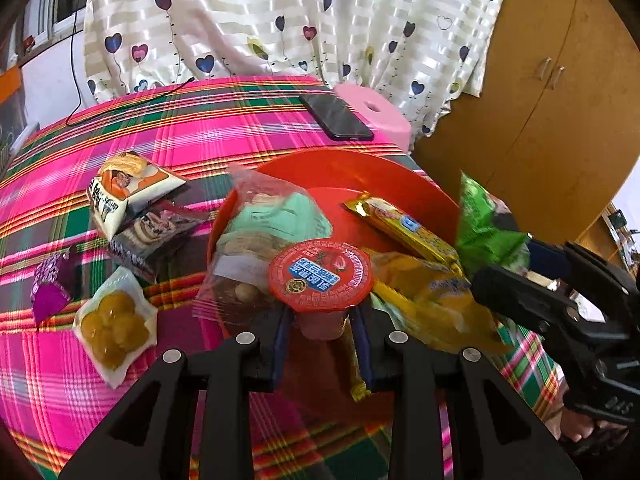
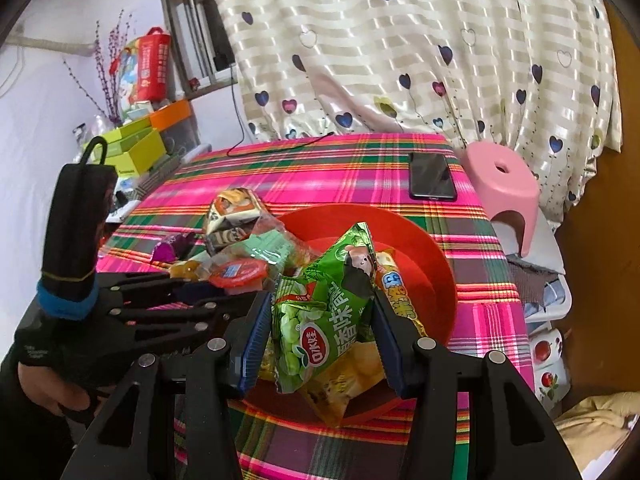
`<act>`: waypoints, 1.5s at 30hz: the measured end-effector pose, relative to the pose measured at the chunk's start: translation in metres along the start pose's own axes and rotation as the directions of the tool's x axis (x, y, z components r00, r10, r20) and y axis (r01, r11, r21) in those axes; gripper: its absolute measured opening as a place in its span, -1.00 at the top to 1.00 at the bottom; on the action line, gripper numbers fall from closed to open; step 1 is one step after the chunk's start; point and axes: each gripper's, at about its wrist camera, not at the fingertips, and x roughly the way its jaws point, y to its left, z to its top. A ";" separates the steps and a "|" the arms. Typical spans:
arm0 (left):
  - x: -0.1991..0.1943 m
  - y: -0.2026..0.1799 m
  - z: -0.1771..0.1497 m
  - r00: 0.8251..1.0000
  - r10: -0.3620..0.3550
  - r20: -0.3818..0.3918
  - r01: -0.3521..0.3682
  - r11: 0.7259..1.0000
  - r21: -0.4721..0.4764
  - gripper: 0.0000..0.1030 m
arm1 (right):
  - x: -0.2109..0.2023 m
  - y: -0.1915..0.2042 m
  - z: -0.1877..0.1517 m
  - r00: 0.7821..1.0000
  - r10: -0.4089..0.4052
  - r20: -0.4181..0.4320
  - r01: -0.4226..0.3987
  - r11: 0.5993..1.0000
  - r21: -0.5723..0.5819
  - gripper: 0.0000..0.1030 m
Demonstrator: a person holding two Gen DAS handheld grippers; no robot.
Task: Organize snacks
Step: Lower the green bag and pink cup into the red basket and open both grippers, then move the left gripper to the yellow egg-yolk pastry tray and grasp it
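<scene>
Black jaws of the left gripper (image 1: 320, 332) clamp a red-lidded jelly cup (image 1: 320, 276), its blue label in Chinese characters, above the near rim of a red bowl (image 1: 400, 172) holding a yellow snack bar (image 1: 404, 228). Across the plaid tablecloth (image 2: 320, 168), the right gripper (image 2: 320, 320) pinches a green snack bag (image 2: 320, 320) with a red oval logo and Chinese lettering over the same bowl.

We are seeing the plaid-covered worktop (image 1: 248, 128) carrying a red bowl (image 1: 340, 168), a phone (image 1: 336, 116), a black cable (image 1: 132, 104) and loose snack packets (image 1: 132, 188).
</scene>
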 end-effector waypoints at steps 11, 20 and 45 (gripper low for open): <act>-0.004 0.014 0.001 1.000 -0.017 0.017 0.018 0.999 -0.046 0.28 | 0.031 -0.008 0.013 0.999 0.009 -0.037 -0.009 1.000 0.000 0.06; -0.031 0.018 -0.001 0.995 -0.004 0.099 0.009 0.999 -0.049 0.08 | 0.039 -0.003 0.015 0.999 0.013 -0.046 -0.013 1.000 0.002 -0.01; -0.081 0.038 -0.042 0.986 0.071 0.148 -0.055 0.993 -0.104 0.08 | -0.001 0.041 0.000 0.998 0.044 -0.039 -0.044 0.999 -0.011 -0.01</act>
